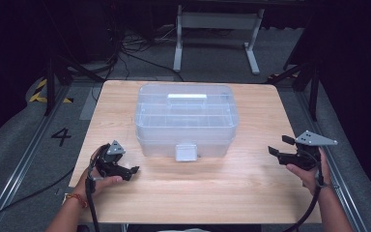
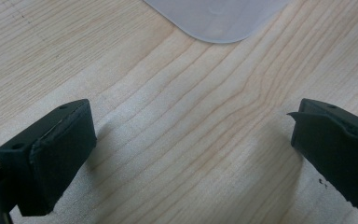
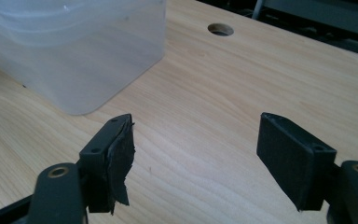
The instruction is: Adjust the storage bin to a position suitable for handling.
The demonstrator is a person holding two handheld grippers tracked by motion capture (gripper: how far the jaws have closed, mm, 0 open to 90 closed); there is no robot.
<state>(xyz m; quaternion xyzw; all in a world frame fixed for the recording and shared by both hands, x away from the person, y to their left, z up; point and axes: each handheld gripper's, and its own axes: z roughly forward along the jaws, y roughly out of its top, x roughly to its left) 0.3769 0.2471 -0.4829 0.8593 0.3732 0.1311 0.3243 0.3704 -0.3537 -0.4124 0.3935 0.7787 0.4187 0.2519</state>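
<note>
A clear plastic storage box (image 1: 186,118) with a lid, a handle on top and a front latch (image 1: 185,152) stands in the middle of the wooden table (image 1: 183,193). My left gripper (image 1: 131,171) lies low on the table at the front left, open, nothing between its jaws; its own view looks down at bare wood and a corner of the box (image 2: 219,21). My right gripper (image 1: 279,146) is held above the table's right side, open and empty. Its view shows the box's corner (image 3: 84,51) ahead to the left.
A round cable hole (image 3: 220,29) is cut in the tabletop near the far corner. Beyond the table stand a white desk frame (image 1: 217,34) and loose cables on the grey floor. Black stands flank both sides of the table.
</note>
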